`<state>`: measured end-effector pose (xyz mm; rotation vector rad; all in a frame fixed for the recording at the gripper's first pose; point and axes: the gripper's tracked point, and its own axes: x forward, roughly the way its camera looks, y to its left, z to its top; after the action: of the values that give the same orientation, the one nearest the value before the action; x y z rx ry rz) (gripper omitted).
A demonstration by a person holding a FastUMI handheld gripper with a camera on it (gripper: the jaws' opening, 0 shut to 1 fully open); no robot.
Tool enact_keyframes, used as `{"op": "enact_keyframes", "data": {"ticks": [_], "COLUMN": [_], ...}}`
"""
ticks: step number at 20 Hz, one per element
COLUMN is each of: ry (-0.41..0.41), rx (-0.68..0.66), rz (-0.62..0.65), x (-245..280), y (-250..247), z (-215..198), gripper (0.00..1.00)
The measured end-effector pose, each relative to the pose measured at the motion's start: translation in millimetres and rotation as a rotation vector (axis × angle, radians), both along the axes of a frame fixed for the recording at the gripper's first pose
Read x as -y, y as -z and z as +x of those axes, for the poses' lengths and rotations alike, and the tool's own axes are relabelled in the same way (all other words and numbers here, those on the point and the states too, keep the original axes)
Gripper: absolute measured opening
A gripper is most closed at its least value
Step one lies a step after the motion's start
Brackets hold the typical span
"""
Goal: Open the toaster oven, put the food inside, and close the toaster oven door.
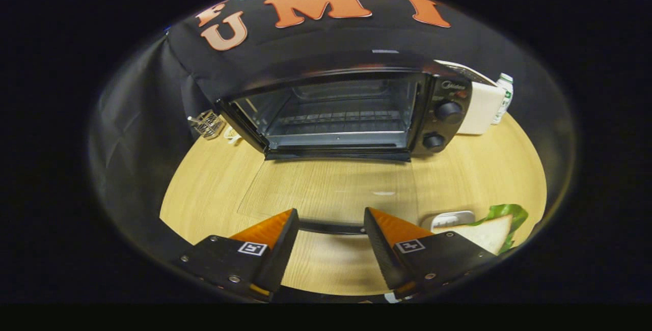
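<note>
Gripper [331, 219] nearest, spread wide, nothing pressed between its fingers; a dark handle bar [331, 228] running across the gap at the fingertips, whether touched by them impossible to tell. Attached to that bar, the glass door [326, 188], dropped flat and open over the wooden counter [489, 173], wood grain visible straight through the pane. Just off the right finger, low on the counter: a sandwich [489, 231] of white bread with a green lettuce leaf poking out, partly hidden behind the finger, and touching or just beside it a small white oblong thing [451, 218], too blurred to identify. Beyond the door, the black toaster oven [336, 112], cavity open and facing the gripper, wire rack [341, 117] inside, bare. Two round knobs [448, 111] stacked on its right-hand panel. To the oven's left, near the back, a small wire basket [206, 123] and something pale [232, 135] next to it. Behind the oven's right side, a white box-like appliance [484, 107] and, just past it, a white bottle with green marking [504, 95]. Black cloth wall [132, 132] closing off the back and left.
</note>
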<state>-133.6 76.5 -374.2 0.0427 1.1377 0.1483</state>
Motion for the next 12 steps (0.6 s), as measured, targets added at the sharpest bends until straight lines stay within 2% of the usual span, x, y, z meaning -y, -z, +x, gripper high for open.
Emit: {"op": "enact_keyframes", "data": {"ticks": [3, 7, 11, 12], "ry": [0.014, 0.049, 0.044, 0.038], "rx": [0.045, 0.082, 0.084, 0.078], "rz": [-0.013, -0.041, -0.153, -0.180], "x": [29, 80, 144, 158], "y": [-29, -57, -68, -68], "z": [4, 4, -10, -15], "gripper": [0.77, 0.84, 0.90, 0.95]}}
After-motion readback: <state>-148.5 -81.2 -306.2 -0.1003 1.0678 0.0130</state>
